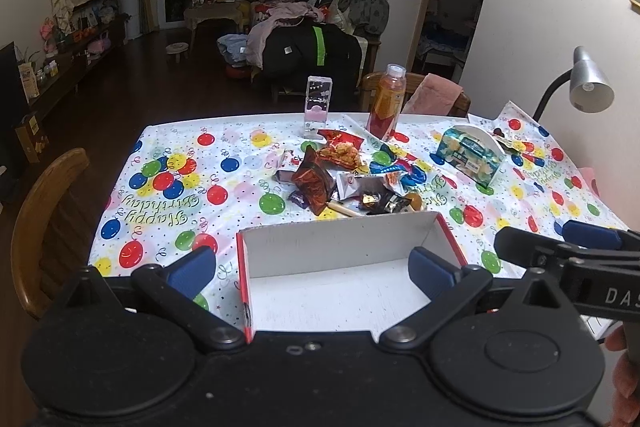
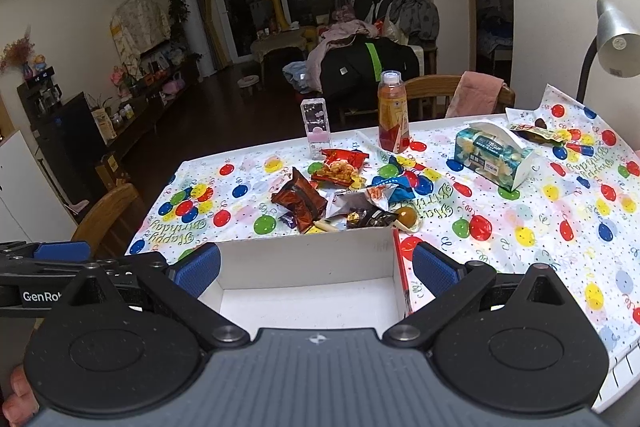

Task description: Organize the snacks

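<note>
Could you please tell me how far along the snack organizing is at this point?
Nothing looks sorted yet: the white box is empty. Nothing is in hand either; the left gripper and the right gripper both hover open over it. Left to do: the whole snack pile still lies loose on the tablecloth beyond the box.

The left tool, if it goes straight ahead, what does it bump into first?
Most likely the far wall of the empty white box, which sits right between the open left tool's fingers. Past that wall lies the pile of snack packets. Depth is hard to judge here.
</note>
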A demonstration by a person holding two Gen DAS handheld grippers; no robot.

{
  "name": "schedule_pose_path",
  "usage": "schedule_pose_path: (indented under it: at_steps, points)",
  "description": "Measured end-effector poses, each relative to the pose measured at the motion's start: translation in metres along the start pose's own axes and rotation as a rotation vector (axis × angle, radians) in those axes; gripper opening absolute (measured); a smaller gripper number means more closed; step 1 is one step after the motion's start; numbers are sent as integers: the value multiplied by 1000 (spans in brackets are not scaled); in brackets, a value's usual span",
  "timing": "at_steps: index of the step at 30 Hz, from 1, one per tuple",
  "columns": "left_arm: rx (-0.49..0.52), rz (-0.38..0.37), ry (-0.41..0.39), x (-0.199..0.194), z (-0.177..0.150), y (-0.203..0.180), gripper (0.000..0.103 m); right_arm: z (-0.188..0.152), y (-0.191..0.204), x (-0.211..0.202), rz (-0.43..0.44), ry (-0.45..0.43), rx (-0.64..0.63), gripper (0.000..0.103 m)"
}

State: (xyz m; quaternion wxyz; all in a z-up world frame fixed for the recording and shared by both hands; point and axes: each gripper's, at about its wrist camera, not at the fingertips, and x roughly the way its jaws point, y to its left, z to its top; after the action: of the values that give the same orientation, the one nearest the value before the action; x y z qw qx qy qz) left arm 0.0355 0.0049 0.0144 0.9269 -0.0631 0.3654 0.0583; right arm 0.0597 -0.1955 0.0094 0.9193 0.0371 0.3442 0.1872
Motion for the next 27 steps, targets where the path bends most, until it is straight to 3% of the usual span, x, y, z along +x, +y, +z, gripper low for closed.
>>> schedule_pose_path:
  at_steps: [14,19,27]
  points:
    - [-37,-4,87,79,21,5,102,39,-66,70,4,79,-1,103]
    - [-27,33,102,110,35,3,102,53,-95,101,-24,90,-19,103]
    - [-6,33,116,157,62,-2,102,73,-126,162,-5,181,-66,102]
